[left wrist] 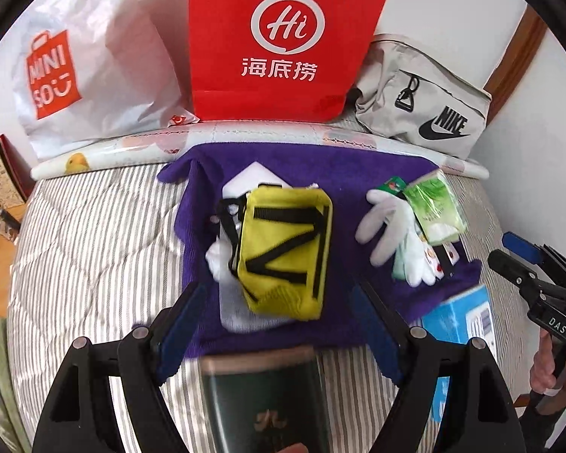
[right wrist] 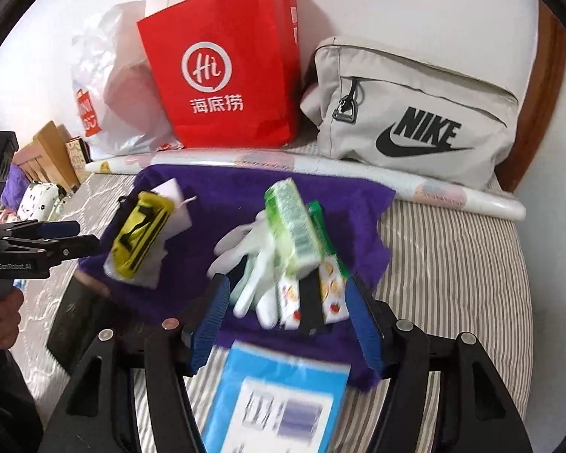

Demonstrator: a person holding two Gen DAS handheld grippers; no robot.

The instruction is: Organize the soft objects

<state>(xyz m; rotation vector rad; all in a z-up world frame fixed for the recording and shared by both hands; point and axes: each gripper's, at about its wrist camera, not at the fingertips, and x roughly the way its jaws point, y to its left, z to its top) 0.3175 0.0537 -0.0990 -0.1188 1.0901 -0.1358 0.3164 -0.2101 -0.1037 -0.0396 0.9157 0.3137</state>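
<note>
On the striped bed (left wrist: 94,241) a purple towel (left wrist: 343,166) lay spread, and the soft things sat on it in two heaps. To the left was a yellow pouch (left wrist: 283,253) on top of white cloths (left wrist: 245,317); to the right lay white gloves (right wrist: 256,264) with a green tissue pack (right wrist: 294,226) resting on them and small printed packets (right wrist: 332,294) beside. The left gripper (left wrist: 279,313) hung above the near end of the pouch, its blue pads well apart and nothing between them, released. The right gripper (right wrist: 286,309) hovered over the glove heap, likewise released; the gloves and packets showed between its pads, but the pads did not press on them. A blue box (right wrist: 279,396) lay on the towel's near edge under the right gripper, and a dark green box (left wrist: 264,404) sat by the near edge below the left one. Against the wall stood a red bag (right wrist: 222,75), a white bag (left wrist: 90,64) and a grey Nike bag (right wrist: 415,113). I judged both heaps set down and the next step to be wrapping or folding the towel round them. To do that well, each claw should take a near corner of the towel alone, clear of the boxes, pinch the cloth fully, and lift both sides evenly so the tissue pack does not slide off the gloves.
</note>
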